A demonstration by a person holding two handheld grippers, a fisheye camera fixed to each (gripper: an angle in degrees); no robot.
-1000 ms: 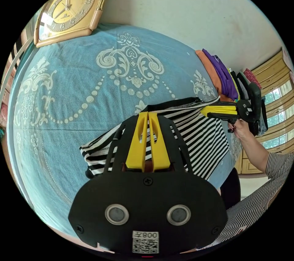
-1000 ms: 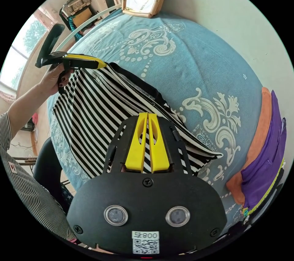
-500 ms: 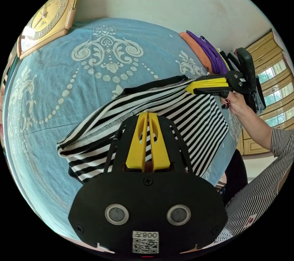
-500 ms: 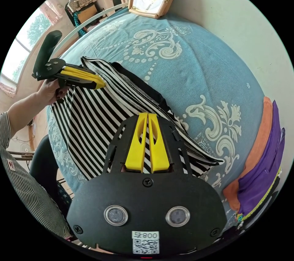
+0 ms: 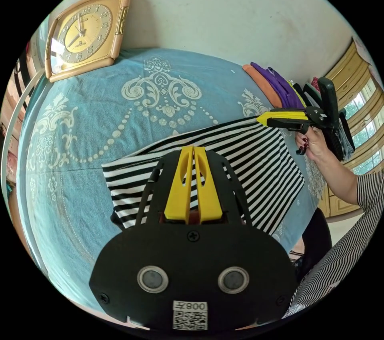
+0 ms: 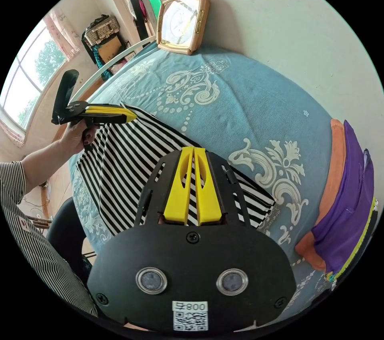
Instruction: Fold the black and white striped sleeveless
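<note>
One black and white striped sleeveless top [image 5: 256,164] lies spread flat on the blue patterned bedcover [image 5: 100,116], occupying the centre and right of the left gripper view and the centre-left of the right gripper view. Two grippers are present. The left gripper [image 5: 193,150] sits at lower centre of its own view, its two yellow jaws drawn together with the tips over the striped fabric — whether any cloth is pinched between them cannot be told. The right gripper [image 6: 193,151] appears likewise at lower centre of its own view, jaws together, grip on the fabric not determinable; seen at the right of the left gripper view it is held by one hand [image 5: 314,144], with its jaw tips at the top's far corner. One gold-framed clock [image 5: 86,32] leans against the pale wall [image 5: 240,8] at upper left. One stack of folded clothes [image 6: 344,196] — orange beneath, purple above — rests at the right edge of the right gripper view, apart from the striped top.
</note>
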